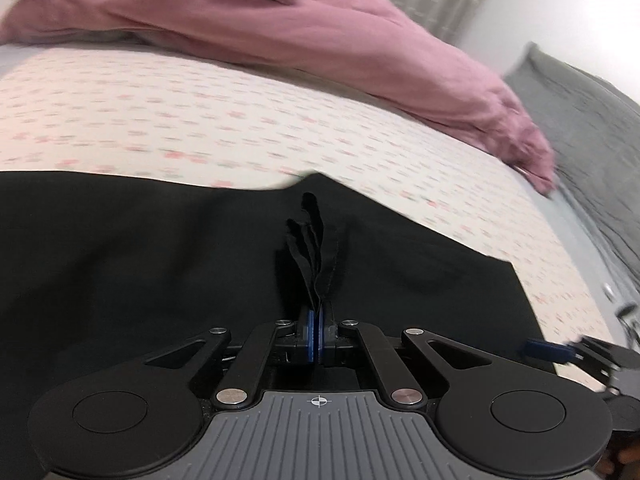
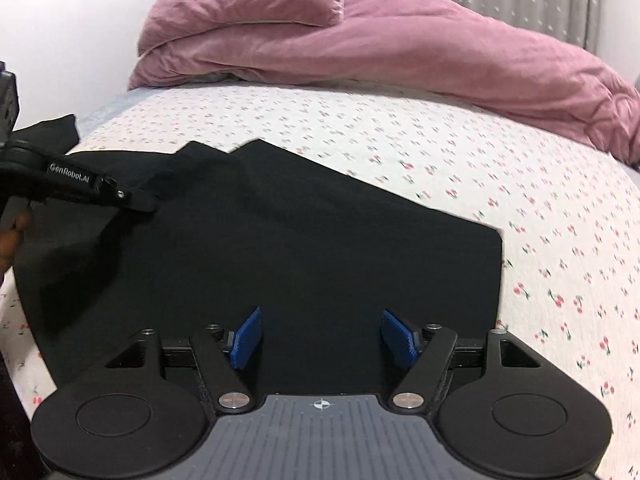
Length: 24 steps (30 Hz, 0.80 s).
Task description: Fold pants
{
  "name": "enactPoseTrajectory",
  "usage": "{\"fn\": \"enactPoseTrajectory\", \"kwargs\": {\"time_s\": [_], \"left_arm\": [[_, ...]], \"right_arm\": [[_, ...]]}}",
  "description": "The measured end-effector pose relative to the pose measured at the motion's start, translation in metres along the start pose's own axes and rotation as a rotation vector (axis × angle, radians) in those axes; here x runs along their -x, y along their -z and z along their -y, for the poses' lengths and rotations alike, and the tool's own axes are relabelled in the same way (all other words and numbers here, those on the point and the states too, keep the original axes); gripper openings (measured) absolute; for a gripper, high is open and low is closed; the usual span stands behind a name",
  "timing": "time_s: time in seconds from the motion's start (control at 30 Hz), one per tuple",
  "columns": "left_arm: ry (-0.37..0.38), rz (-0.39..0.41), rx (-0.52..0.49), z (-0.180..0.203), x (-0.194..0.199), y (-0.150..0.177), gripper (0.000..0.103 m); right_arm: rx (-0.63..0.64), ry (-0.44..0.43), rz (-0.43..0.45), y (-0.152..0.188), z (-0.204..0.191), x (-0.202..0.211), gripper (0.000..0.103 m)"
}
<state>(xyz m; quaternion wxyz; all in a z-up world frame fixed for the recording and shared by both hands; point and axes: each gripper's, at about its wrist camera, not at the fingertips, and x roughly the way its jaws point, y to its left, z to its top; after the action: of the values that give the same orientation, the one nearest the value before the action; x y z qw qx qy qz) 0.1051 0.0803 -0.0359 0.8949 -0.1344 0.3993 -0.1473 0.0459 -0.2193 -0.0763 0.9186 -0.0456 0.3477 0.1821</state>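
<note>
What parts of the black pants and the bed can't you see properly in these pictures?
- Black pants: near end hidden under the right tongs, right wrist view.
- Pants folds in the shut left tongs: too dark to count, left wrist view.
- Sheet pattern: blurred, left wrist view.
- Pink duvet: hides the bed's far end.

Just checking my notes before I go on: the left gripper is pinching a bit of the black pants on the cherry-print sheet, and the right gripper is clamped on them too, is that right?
Not quite. The right gripper is open: in the right wrist view its blue pads stand apart over the pants, gripping nothing. The rest holds: the left gripper is shut on a fold of the pants, on the cherry-print sheet.
</note>
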Motion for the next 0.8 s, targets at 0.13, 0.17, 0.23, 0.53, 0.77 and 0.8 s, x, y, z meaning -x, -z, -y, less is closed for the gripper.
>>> {"fn": "enactPoseTrajectory", "kwargs": {"time_s": [0.13,0.17,0.23,0.53,0.77,0.8], "left_arm": [[-0.086,0.016,0.034,-0.029,0.016,-0.009,0.0],[-0.108,0.022,0.036,-0.036,0.021,-0.011,0.0],[-0.144,0.03,0.039,-0.046,0.028,-0.015,0.0],[-0.311,0.062,0.025,-0.09,0.058,-0.022,0.0],[-0.42,0.086,0.042,-0.122,0.069,-0.033,0.0],[-0.439,0.091,0.047,-0.127,0.07,-0.034,0.0]], "right_arm": [[0.028,-0.013,0.018,-0.006,-0.006,0.003,0.075],[0.029,-0.017,0.015,-0.007,-0.007,0.001,0.075],[0.026,-0.017,-0.001,-0.008,-0.01,-0.003,0.075],[0.026,-0.024,-0.032,-0.009,-0.02,-0.014,0.076],[0.038,-0.032,-0.043,-0.009,-0.025,-0.017,0.079],[0.036,-0.034,-0.045,-0.009,-0.026,-0.018,0.08]]}}
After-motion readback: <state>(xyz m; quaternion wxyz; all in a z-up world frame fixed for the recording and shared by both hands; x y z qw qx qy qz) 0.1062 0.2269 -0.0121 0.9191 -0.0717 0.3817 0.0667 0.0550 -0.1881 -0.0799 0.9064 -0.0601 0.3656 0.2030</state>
